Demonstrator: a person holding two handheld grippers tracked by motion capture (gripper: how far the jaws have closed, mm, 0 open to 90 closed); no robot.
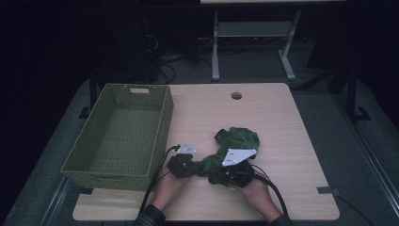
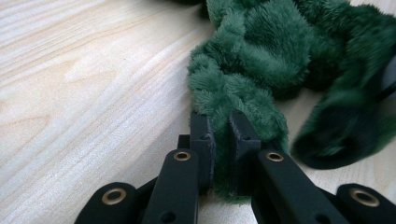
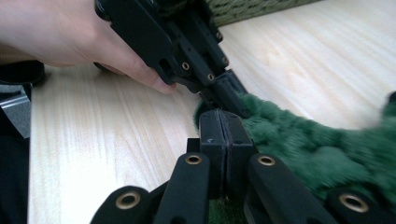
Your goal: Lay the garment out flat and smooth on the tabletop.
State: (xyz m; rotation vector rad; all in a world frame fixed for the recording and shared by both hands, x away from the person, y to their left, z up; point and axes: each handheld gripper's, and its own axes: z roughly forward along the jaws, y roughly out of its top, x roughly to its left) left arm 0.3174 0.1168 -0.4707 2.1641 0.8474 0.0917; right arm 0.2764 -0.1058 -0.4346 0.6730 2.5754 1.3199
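Low over table (image 1: 282, 122) — both grippers gripping scarf (image 1: 235, 141)

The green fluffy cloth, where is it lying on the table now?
In the high view the green fluffy cloth lies on the table right of the woven basket, near the front edge, its left end pinched by the left gripper.

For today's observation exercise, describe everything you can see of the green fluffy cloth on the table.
The green cloth is dark, plush and furry, bunched in a crumpled heap with a twisted strip trailing toward the person. It lies on the wooden table, right of the basket. The left gripper pinches that strip's end; the right gripper is closed on the cloth beside it.
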